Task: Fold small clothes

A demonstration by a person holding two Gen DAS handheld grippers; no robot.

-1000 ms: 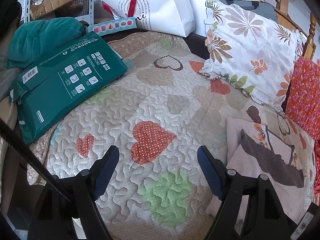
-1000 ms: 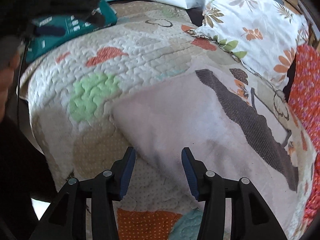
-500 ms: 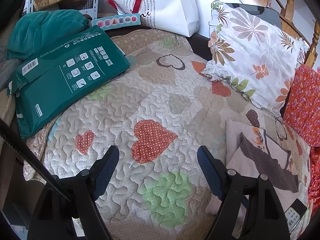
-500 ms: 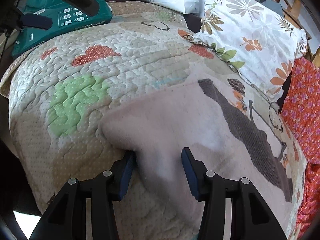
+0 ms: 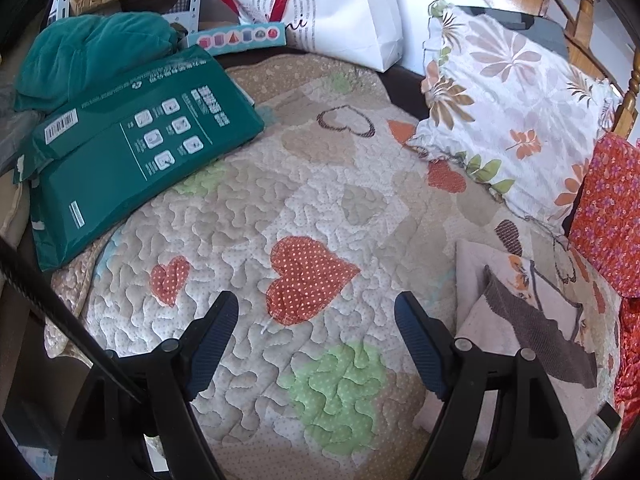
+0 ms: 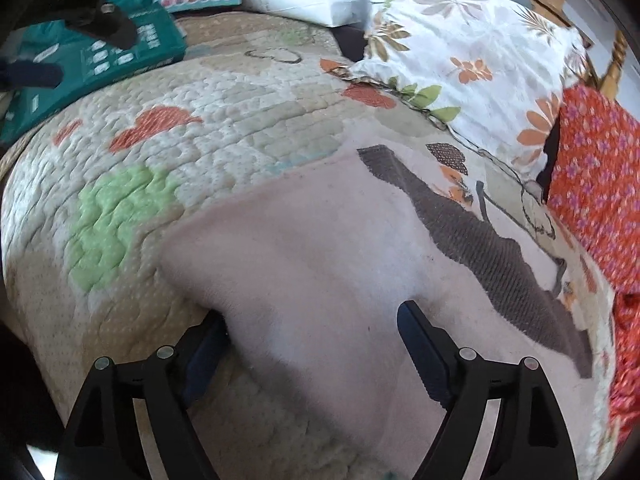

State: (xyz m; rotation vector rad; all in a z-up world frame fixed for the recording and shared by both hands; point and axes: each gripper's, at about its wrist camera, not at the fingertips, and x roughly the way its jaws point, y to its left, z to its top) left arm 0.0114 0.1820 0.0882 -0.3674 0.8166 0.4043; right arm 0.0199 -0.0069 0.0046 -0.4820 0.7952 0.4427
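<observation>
A pale pink folded garment (image 6: 320,248) with a grey-brown ribbed band (image 6: 492,240) lies on the heart-patterned quilt (image 6: 248,120). My right gripper (image 6: 312,316) straddles its near folded edge. Its jaws are opening, and the cloth lies between them. The left finger is tucked under the fold and the right finger (image 6: 420,344) stands clear of the fabric. In the left wrist view the same garment (image 5: 472,272) sits at the lower right. My left gripper (image 5: 316,304) hovers open over bare quilt (image 5: 320,200), to the left of the garment, with nothing between its fingers.
A green flat package (image 5: 132,152) and a teal cloth (image 5: 80,56) lie at the quilt's far left. A white paper bag (image 5: 340,8) stands at the back. A leaf-print pillow (image 5: 508,120) and red floral fabric (image 5: 604,216) border the right side.
My right gripper slid onto the garment's folded edge with narrower jaws, and those jaws have now spread wide off the cloth. The left gripper has hardly moved.
</observation>
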